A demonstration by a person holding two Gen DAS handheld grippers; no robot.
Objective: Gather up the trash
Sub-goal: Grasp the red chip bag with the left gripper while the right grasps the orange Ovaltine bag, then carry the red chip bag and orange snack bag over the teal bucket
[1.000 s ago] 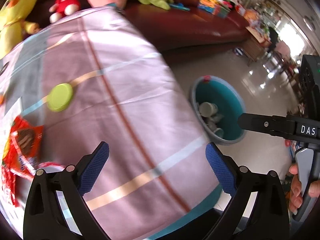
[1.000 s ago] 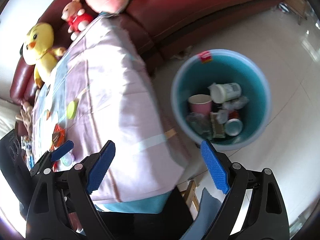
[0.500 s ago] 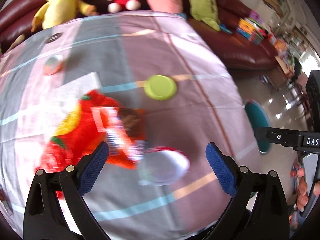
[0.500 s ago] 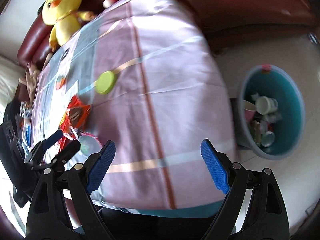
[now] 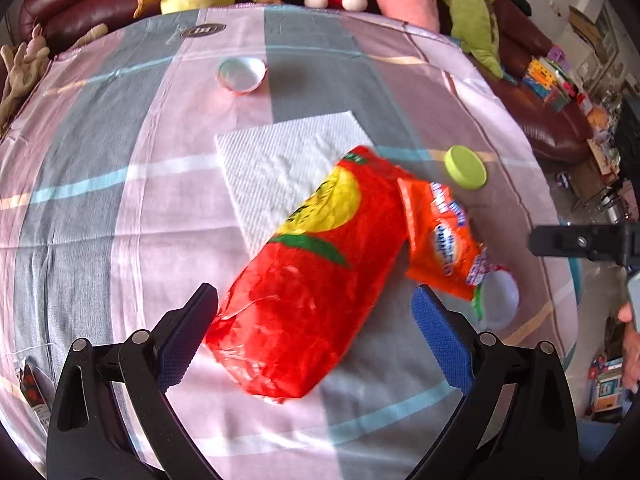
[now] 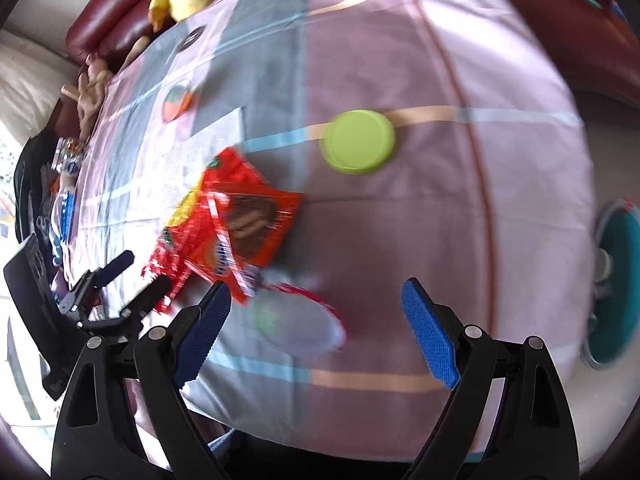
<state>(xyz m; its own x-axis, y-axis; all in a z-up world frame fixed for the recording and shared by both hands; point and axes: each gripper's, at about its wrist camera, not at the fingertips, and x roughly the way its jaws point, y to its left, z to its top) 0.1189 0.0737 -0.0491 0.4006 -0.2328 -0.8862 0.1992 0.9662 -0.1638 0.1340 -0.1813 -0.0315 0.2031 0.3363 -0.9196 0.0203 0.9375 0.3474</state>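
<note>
Checked pink-and-grey cloth covers the worktop (image 5: 100, 208), where a large red bag (image 5: 308, 280) with a yellow-and-green emblem lies across a white paper napkin (image 5: 276, 160). Its lettering is too blurred to read. Beside it lie an orange wrapper (image 5: 440, 236), a clear lid (image 5: 498, 300) and a green lid (image 5: 465, 167). Left hand-held gripper (image 5: 314, 332) spreads wide around the bag's near end; right hand-held gripper (image 6: 316, 332) hovers open over the clear lid.

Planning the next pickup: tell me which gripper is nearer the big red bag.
Left. The left gripper is open right over the red bag's near end; the right gripper hangs open farther off, over the foil lid.
</note>
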